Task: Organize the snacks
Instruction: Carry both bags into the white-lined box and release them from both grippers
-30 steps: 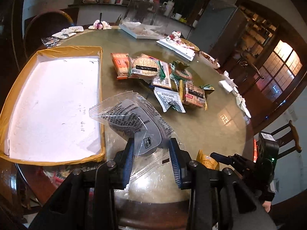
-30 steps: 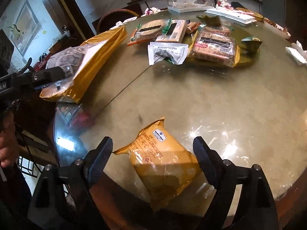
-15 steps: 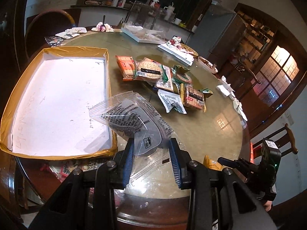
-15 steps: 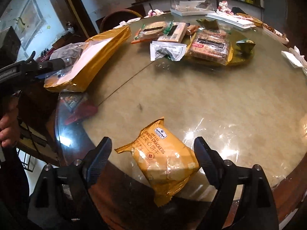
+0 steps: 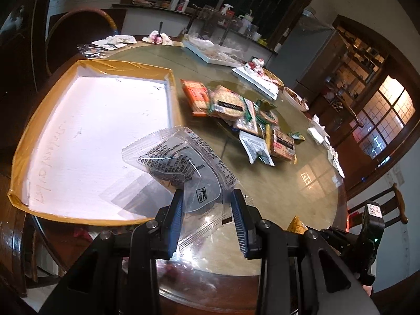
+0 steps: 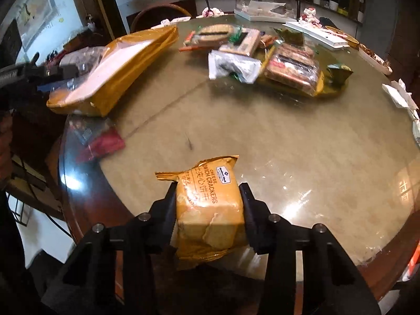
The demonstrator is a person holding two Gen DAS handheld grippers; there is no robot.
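Left wrist, claw: my left gripper (image 5: 207,219) pinches a clear packet (image 5: 181,168) by its lower seal, so the printed body hangs free ahead of the fingers.
Clear packet, position: lifted off the table (image 5: 302,183), over the near right corner of the tray (image 5: 23,141); I judge it is held there for dropping in.
Tray: white floor, yellow taped rim, nothing in it that I can see; it sits at the table's left edge, within easy reach, as the likely sorting place.
Right wrist, claw: my right gripper (image 6: 208,204) is pressed onto the sides of an orange cracker pack (image 6: 210,210), label up, gripped across its narrow width so it will not slip.
Cracker pack, position: at the near edge of the table; whether it rests on the glass or is just raised, I cannot tell.
Near left, under glass: a red wrapper (image 6: 102,144) by the rim, not part of my hold.
Mid table: bare glass between me and the rest.
Far pile: loose snacks (image 6: 262,52) heaped near the centre, overlapping, untouched; a white packet (image 6: 233,65) lies at the front, crackers (image 6: 291,68) beside it.
Beyond: white trays (image 5: 210,52) and dishes at the far rim.
Progress, my judgement: early; two in hand, most unsorted.
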